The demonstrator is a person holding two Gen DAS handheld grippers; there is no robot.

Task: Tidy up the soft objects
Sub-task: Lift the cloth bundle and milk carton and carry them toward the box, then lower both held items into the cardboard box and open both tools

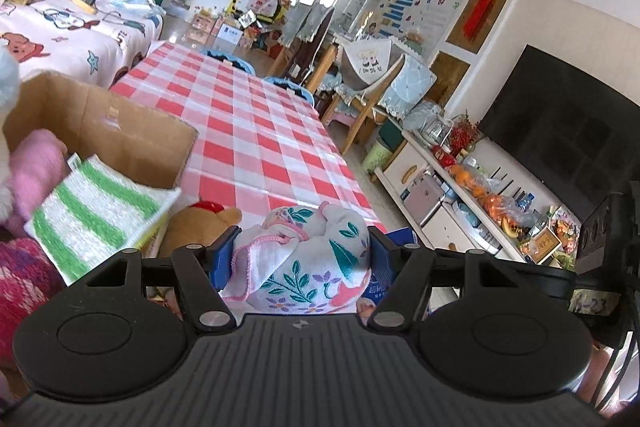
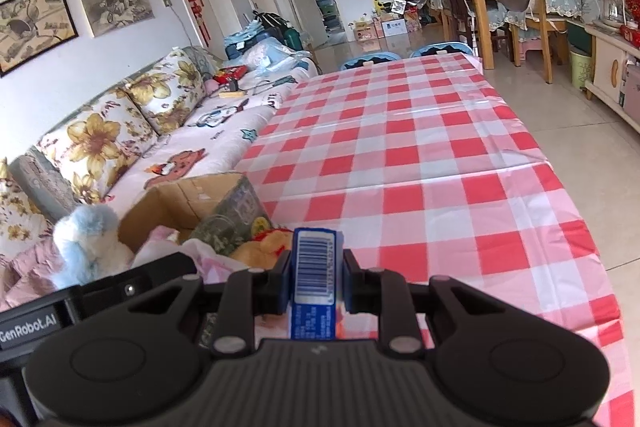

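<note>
Left view: floral cloth [image 1: 304, 259]; right view: blue packet [image 2: 314, 267].

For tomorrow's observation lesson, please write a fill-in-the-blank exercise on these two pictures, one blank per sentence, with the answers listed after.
1. The left tool is shut on a bunched cloth patterned with ____.
2. The right tool grips a slim blue packet whose upper face shows a ____.
3. The tablecloth is checked in white and ____.
4. The open box beside the striped towel is made of ____.

Answers: flowers; barcode; red; cardboard
</note>
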